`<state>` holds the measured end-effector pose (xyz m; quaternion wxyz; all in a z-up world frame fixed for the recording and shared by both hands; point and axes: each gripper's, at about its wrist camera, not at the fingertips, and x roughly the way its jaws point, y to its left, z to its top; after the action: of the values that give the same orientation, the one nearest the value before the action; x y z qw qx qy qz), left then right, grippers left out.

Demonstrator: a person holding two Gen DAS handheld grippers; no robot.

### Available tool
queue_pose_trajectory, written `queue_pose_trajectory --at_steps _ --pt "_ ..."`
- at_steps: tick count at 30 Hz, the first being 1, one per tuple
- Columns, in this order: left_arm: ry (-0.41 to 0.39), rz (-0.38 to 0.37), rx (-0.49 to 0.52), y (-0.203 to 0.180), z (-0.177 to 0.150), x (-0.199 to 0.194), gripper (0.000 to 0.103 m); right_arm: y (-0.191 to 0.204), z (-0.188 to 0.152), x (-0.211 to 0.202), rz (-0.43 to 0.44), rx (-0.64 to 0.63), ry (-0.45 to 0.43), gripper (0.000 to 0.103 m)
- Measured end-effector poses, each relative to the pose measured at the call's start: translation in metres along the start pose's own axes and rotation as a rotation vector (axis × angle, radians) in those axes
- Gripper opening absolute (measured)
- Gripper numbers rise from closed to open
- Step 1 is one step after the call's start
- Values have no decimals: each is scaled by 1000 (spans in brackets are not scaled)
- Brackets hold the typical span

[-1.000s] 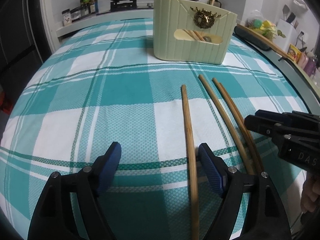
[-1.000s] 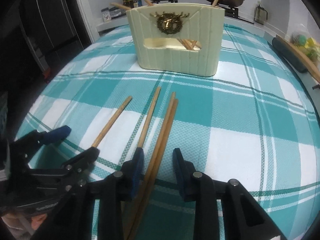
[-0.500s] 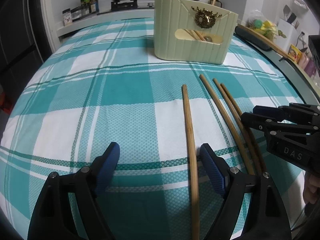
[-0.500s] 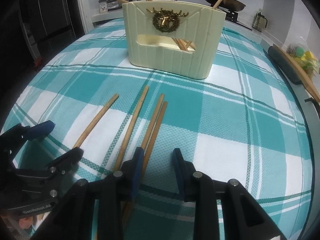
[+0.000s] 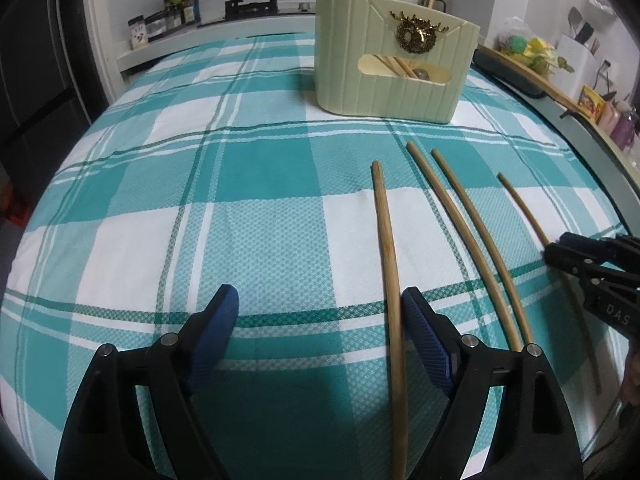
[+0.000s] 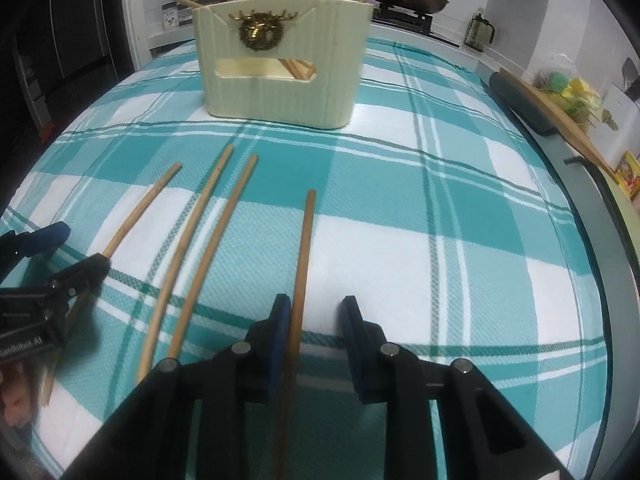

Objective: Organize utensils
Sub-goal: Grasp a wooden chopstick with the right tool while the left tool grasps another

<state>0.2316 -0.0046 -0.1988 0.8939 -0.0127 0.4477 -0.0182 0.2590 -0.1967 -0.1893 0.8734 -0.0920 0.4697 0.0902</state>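
Four chopsticks (image 5: 379, 200) flat on the teal-and-white checked cloth (image 5: 260, 168) over the worktop, lying roughly side by side, tips toward one cream utensil holder (image 5: 360, 60) at the far end. More chopsticks already standing in that holder, three ends poking above its rim, one gold deer emblem (image 5: 420, 34) on its front

Left gripper (image 5: 320, 304) low over the cloth, jaws wide apart, leftmost chopstick (image 5: 390, 280) running between them just beside the right finger, not clamped

Right gripper (image 6: 316, 308) with jaws just now closing yet not together: rightmost chopstick (image 6: 304, 248) between them, against the left pad, clear gap to the right pad. Two middle chopsticks close together between the two grippers, untouched

Behind, two pans on the stove
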Motion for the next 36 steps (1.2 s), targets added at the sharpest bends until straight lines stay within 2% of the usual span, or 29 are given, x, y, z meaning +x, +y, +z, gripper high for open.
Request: queue_pose_trajectory --at_steps 1,4,6,7,8,13,22,23,28,31,36 --pt "5 5 4 0 -2 -1 85 -6 -5 -3 -7 11 -3 29" --pt "20 4 10 1 -6 -4 91 -17 -17 -8 16 41 -13 31" --pt "35 -1 22 1 -7 -3 96 -21 -23 -11 31 48 -21 40" --pt "40 0 32 0 -8 -3 97 -22 -25 -11 32 47 -24 49" --pt "47 3 39 0 -8 -3 99 -23 -27 -11 33 48 -25 53" --pt "68 -8 70 2 -8 -1 103 -24 -28 -10 44 43 -22 61" --pt "63 -16 62 4 -8 -2 103 -27 -34 -12 54 52 -56 63" --pt "67 -19 68 4 -8 -2 103 -27 -34 -12 60 47 -55 66" --pt "121 -53 121 4 -2 1 102 -27 -32 -10 67 31 -31 74" --pt "138 -76 128 5 7 2 102 -27 -29 -10 75 15 -6 74" --pt "121 -93 168 -3 30 6 100 -29 -16 -8 107 -10 41 70"
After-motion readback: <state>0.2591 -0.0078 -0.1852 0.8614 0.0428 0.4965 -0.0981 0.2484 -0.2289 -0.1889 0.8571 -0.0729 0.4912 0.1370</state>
